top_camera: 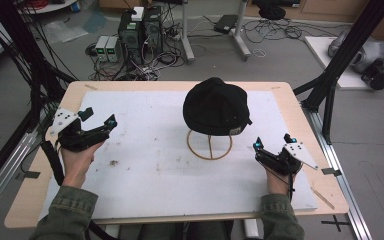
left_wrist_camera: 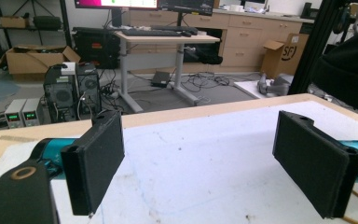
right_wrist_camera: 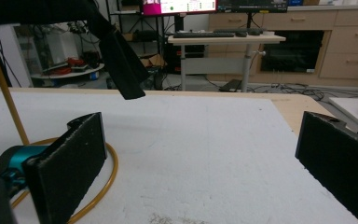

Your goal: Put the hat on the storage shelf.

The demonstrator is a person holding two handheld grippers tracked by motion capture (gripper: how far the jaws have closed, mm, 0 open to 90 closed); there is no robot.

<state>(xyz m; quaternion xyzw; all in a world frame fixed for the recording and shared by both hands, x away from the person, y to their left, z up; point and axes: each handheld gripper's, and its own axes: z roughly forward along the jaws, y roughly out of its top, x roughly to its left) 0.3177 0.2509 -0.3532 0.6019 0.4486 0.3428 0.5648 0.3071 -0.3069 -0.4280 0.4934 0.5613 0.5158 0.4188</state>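
- We see a black cap (top_camera: 216,106) sitting on a yellow wire stand (top_camera: 209,145), toward the far edge of the worktop and a little right of its middle.
- The stand's ring base lies flat on the white board (top_camera: 155,175) that covers most of the wooden worktop (top_camera: 25,200).
- In the high view the left gripper (top_camera: 98,118) is near the worktop's left edge, held in a hand (top_camera: 77,162) with an olive-green sleeve (top_camera: 65,212), its jaws pointing toward the cap.
- In the left gripper view we see its two black pads (left_wrist_camera: 95,161) spread wide apart, with nothing between them but bare white board; the cap's dark crown (left_wrist_camera: 349,70) shows at the upper right of that view.
- The right gripper (top_camera: 272,141) is near the worktop's right edge, just right of the stand's ring and well apart from the left gripper.
- In the right gripper view its jaws also stand wide apart and grip nothing; the stand's ring (right_wrist_camera: 107,177) curves beside the left pad (right_wrist_camera: 70,170), and whether they touch we cannot tell.
- The cap's strap (right_wrist_camera: 121,63) hangs into the upper left of that view, above the board.
- Beyond the far edge, computer towers (top_camera: 140,32) and tangled cables (top_camera: 275,27) sit on the floor.
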